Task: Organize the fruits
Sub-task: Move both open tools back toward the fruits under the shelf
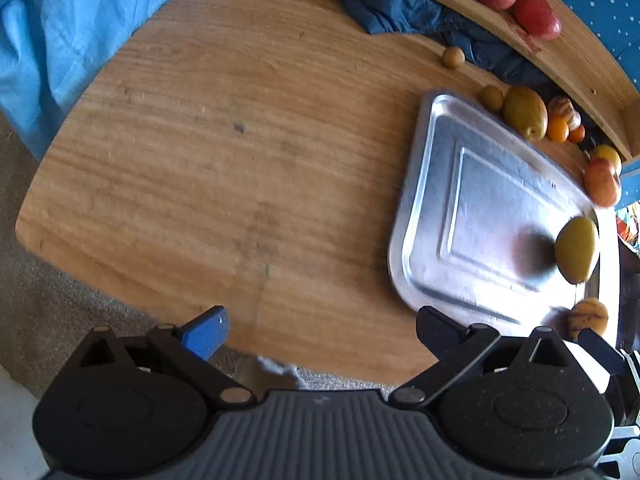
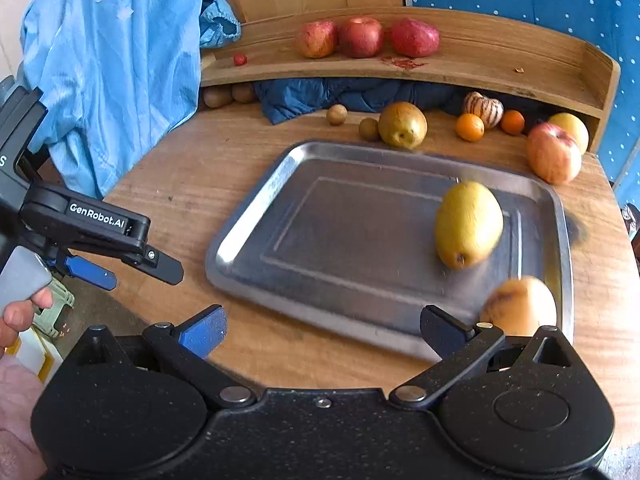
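A metal tray [image 2: 320, 216] lies on the round wooden table [image 2: 180, 184]. A yellow-green pear [image 2: 468, 224], blurred, sits on the tray's right half; the left wrist view shows this pear [image 1: 576, 250] on the tray [image 1: 460, 208] too. A striped yellow fruit [image 2: 520, 306] rests at the tray's near right corner, just beyond my right gripper's right finger. My right gripper [image 2: 323, 331] is open over the table's front edge, nothing between its fingers. My left gripper [image 1: 322, 332] is open and holds nothing; it hovers left of the tray, seen from the side as the left gripper [image 2: 136, 274].
Three red apples [image 2: 360, 36] sit on a curved wooden shelf [image 2: 520, 76]. Behind the tray lie another pear [image 2: 402, 125], small brown fruits [image 2: 336, 115], oranges [image 2: 470, 127], a striped fruit [image 2: 484, 109] and two apples [image 2: 554, 152]. Light blue cloth [image 2: 112, 80] hangs left.
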A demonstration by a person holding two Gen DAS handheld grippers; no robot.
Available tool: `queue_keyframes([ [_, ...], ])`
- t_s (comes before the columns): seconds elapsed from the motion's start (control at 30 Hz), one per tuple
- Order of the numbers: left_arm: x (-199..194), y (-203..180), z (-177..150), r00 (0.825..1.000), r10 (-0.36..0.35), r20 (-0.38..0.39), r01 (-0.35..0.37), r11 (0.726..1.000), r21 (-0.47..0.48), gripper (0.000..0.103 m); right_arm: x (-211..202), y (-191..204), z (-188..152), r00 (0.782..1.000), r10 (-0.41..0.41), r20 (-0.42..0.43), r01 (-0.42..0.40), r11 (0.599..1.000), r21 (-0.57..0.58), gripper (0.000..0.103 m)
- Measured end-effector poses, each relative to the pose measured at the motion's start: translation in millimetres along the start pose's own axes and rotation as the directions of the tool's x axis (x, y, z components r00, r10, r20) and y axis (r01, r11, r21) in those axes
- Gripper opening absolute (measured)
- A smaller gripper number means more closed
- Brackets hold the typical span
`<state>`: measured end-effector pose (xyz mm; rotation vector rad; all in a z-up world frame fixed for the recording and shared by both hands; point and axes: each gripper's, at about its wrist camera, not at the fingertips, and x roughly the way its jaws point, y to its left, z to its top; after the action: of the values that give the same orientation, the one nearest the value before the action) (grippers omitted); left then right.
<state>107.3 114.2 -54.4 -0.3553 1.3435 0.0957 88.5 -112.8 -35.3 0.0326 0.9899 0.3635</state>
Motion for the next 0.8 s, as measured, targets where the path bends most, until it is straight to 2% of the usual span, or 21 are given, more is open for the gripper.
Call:
queue_keyframes([
  [0.27, 2.7, -2.8, 54.2, 0.999, -0.026, 0.023, 0.025, 0.999, 0.026, 0.102, 22.1, 1.0, 44.3, 0.999, -0.034, 0.039, 0.035, 0.999, -0.004, 0.102],
  [0.47, 12.7, -12.4, 101.1, 0.997, -0.051, 0.050, 0.046, 0.994, 0.102, 0.102, 41.6, -2.1, 74.3, 0.994, -0.079, 0.077, 0.077, 0.997, 0.029, 0.102],
  [0.63, 23.1, -33.0, 136.4, 0.989, -0.113, 0.091, 0.091, 0.971, 0.223, 0.102, 55.1, -3.8, 85.7, 0.979, -0.142, 0.145, 0.133, 0.989, 0.071, 0.102],
  [0.73, 30.7, -45.7, 152.6, 0.987, -0.146, 0.072, 0.123, 0.959, 0.254, 0.102, 61.9, -5.7, 90.2, 0.971, -0.192, 0.141, 0.177, 0.978, 0.109, 0.102],
  [0.8, 35.3, -56.6, 161.9, 0.982, -0.180, 0.059, 0.155, 0.942, 0.297, 0.102, 62.6, -7.7, 92.6, 0.964, -0.223, 0.144, 0.204, 0.970, 0.135, 0.102],
])
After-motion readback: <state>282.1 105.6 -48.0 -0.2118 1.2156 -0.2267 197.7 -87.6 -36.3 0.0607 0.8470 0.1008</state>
